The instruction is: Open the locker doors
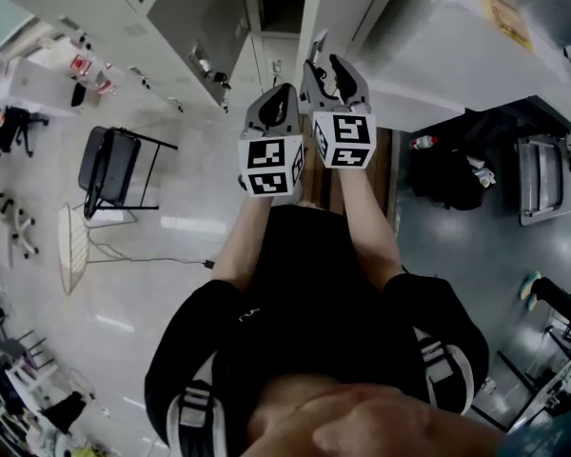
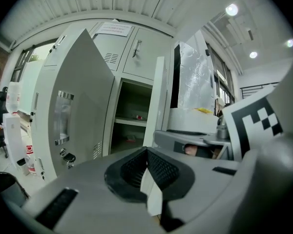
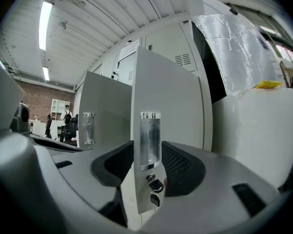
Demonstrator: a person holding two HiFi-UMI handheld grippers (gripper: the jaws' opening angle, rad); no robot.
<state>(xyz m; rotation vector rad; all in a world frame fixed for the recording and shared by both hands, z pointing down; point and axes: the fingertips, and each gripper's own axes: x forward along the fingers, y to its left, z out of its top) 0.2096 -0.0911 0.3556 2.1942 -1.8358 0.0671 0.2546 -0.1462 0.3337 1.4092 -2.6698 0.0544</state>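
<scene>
**Standing before two open locker doors**

Facing the person at twelve o'clock is a bank of pale grey metal lockers (image 2: 146,52) with vent slots near the top. Two tall doors stand open, angled out into the room.

- **Left grey locker door (image 2: 80,96):** it sits at about eleven o'clock from the grippers. It has a recessed metal pull and a small dark padlock (image 2: 67,157) below that.
- **Open dark compartment (image 2: 132,122):** it lies between the doors, with a shelf across it.
- **Right grey locker door (image 3: 171,91):** it sits at twelve o'clock, just ahead of the right gripper. It has a shiny recessed metal handle (image 3: 150,140), with a black padlock (image 3: 156,185) and a key hanging beneath.

Both bare forearms reach straight forward, side by side and close together, from black short sleeves. The grippers point nearly level and their marker cubes face up.

The right gripper (image 1: 331,72) leads slightly towards twelve o'clock. Its claw is spread wide, and the right door's handle strip and free edge show in the gap. Neither pad visibly presses on the door.

The left gripper (image 2: 146,152) sits just beside it at nine o'clock. Its claw is closed to a narrow V with the tips meeting. Only a pale sliver shows in the gap below the tips, and it grips nothing that I can make out.
</scene>
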